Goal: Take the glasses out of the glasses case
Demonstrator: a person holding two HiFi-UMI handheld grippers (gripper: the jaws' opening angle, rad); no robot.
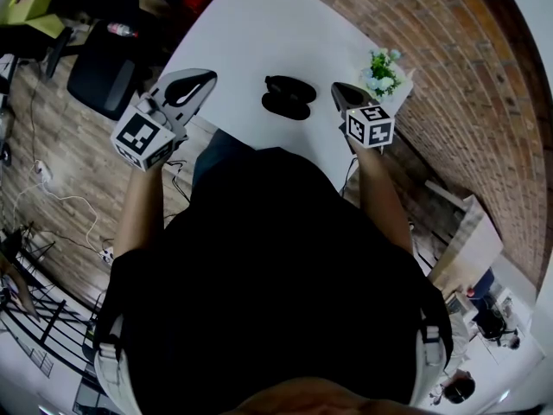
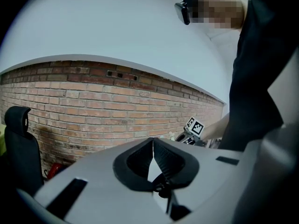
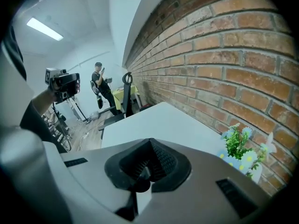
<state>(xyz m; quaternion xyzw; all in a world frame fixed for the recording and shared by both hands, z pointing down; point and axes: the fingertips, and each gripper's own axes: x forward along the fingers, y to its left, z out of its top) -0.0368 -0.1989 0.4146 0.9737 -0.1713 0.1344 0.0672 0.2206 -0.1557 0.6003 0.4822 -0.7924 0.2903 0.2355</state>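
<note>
Hovering beside the case (image 1: 288, 96) with left gripper (image 1: 207, 78) and right gripper (image 1: 339, 89) both clenched, empty. Risking shoving the case along the table (image 1: 259, 24) by descending unopened.

A white table (image 1: 251, 24) carries a black case (image 1: 288, 96), apparently lying open, and a small flower pot (image 1: 381, 73) at its right edge.

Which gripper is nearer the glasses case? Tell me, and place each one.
Right. The right gripper hangs just off the right end of the glasses case, over the table. The left gripper sits farther off to its left, at the table's edge.
</note>
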